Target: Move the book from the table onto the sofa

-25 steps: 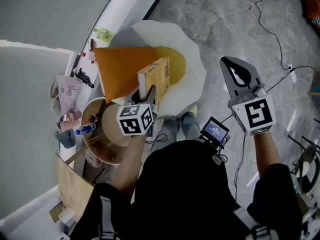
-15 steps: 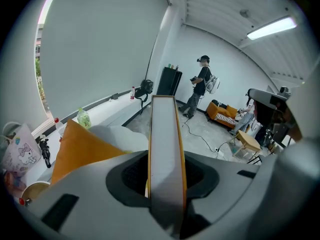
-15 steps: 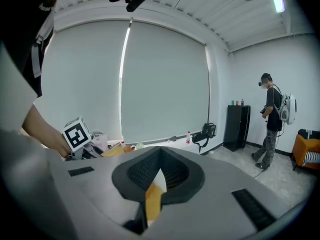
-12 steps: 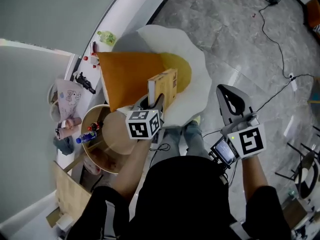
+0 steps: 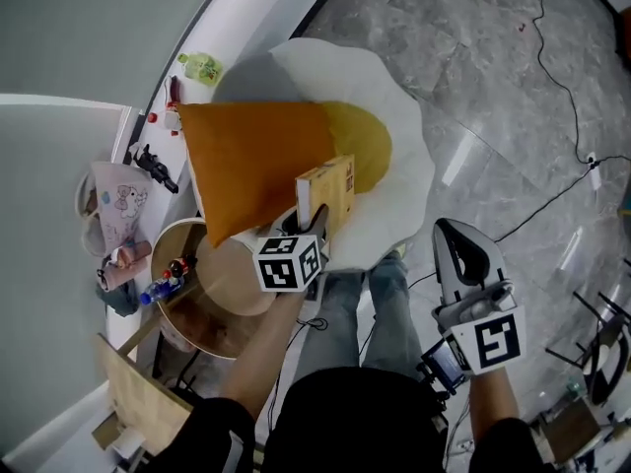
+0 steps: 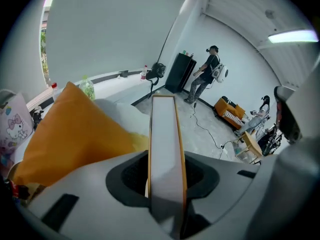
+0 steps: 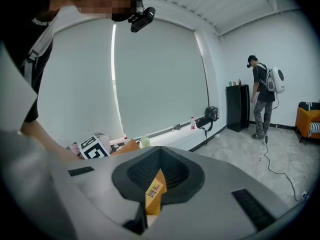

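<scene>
Your left tool [image 5: 304, 227], pinching the upright book [image 5: 330, 187], has sunk closer to the sofa [image 5: 399, 141]; the book hangs over it, near set-down. Your right tool [image 5: 461, 252] idles, pressed together.

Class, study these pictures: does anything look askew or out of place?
Only the book: it stands on edge, clamped in the left tool, over the sofa rather than lying flat.

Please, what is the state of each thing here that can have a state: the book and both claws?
book: closed, standing on edge, held over the sofa.
left claw: shut on the book.
right claw: shut, holding nothing.
</scene>
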`<state>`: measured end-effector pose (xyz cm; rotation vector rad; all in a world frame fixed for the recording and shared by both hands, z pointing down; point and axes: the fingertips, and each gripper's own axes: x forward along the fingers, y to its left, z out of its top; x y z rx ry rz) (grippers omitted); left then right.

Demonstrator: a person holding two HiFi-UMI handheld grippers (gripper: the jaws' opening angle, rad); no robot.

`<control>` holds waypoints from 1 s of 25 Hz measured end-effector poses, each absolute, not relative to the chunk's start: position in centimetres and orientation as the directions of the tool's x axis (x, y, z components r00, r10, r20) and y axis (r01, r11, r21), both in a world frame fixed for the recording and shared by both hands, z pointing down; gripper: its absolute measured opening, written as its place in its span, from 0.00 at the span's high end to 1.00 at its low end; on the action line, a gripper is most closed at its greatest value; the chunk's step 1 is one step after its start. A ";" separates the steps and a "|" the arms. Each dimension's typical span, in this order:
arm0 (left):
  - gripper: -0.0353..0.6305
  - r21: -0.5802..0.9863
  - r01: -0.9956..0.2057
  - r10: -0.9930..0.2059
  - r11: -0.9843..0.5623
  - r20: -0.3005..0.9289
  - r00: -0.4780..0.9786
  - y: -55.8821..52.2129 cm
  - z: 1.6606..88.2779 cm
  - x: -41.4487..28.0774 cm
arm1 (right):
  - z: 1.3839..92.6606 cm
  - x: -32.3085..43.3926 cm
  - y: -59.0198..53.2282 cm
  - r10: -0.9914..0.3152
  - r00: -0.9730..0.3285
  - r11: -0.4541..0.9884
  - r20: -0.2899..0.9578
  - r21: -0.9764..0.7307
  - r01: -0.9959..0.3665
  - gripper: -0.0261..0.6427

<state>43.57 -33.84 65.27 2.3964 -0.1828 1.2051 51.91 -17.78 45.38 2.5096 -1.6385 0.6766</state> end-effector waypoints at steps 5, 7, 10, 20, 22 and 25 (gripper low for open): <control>0.72 0.363 -0.353 0.099 -0.862 0.806 0.584 -35.1 71.0 43.9 | 51.5 52.1 -19.3 -0.834 0.328 -0.452 0.443 -0.210 -0.867 0.94; 0.72 0.368 -0.373 0.102 -0.851 0.815 0.571 -35.3 73.2 44.4 | 53.4 52.5 -19.3 -0.824 0.328 -0.465 0.462 -0.221 -0.858 0.94; 0.72 0.381 -0.413 0.100 -0.827 0.823 0.559 -35.7 76.4 45.3 | 55.5 53.2 -19.7 -0.833 0.310 -0.453 0.458 -0.244 -0.857 0.94; 0.72 0.373 -0.486 0.089 -0.790 0.855 0.511 -35.3 86.5 48.0 | 62.8 55.4 -21.0 -0.825 0.294 -0.457 0.482 -0.265 -0.849 0.94; 0.72 0.363 -0.511 0.083 -0.779 0.868 0.490 -35.2 88.5 48.3 | 64.0 55.7 -20.8 -0.821 0.287 -0.458 0.494 -0.269 -0.847 0.94; 0.72 0.353 -0.545 0.073 -0.760 0.880 0.469 -35.7 90.7 48.7 | 65.1 56.2 -20.7 -0.817 0.282 -0.462 0.502 -0.277 -0.843 0.94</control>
